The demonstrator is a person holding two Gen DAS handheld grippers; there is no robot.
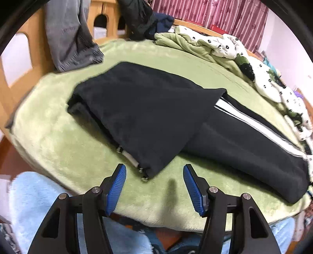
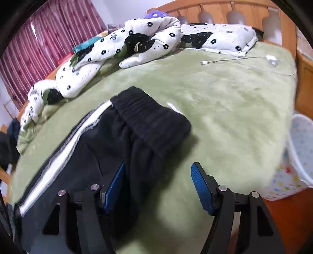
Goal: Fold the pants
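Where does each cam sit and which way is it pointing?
Left wrist: on the left tongs, open, facing across the green blanket at the half-folded black pants, toward the bed's wooden end board; pale-blue-clad legs show below.
Right wrist: on the right tongs, open, facing the pants' ribbed cuff, quilt and headboard; no body visible.
Shared: pants, blanket, quilt, curtain.
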